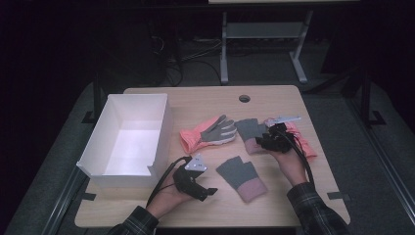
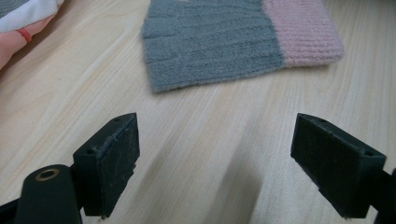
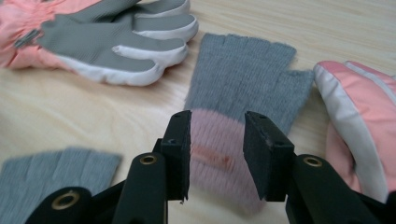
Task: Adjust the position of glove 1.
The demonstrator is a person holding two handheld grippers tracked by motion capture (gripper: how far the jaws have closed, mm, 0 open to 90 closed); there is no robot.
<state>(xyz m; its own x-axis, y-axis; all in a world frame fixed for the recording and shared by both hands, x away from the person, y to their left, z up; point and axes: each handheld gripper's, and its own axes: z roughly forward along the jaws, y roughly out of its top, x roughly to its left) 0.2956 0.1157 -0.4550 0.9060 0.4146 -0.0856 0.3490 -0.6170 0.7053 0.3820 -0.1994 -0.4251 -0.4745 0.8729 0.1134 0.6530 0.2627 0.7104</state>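
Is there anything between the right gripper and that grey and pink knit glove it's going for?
Nothing visible. The right gripper has its jaws astride the pink cuff of the knit glove, with no object between them. The padded gloves lie off to the sides.

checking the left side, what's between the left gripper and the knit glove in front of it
Bare wood. In the left gripper view, only table lies between the left gripper and the grey and pink knit glove.

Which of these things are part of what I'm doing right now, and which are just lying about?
In the job:
right tool, jaws round the knit glove's pink cuff
knit glove
second knit glove
left tool, open

Lying about:
white box
padded glove
other padded glove
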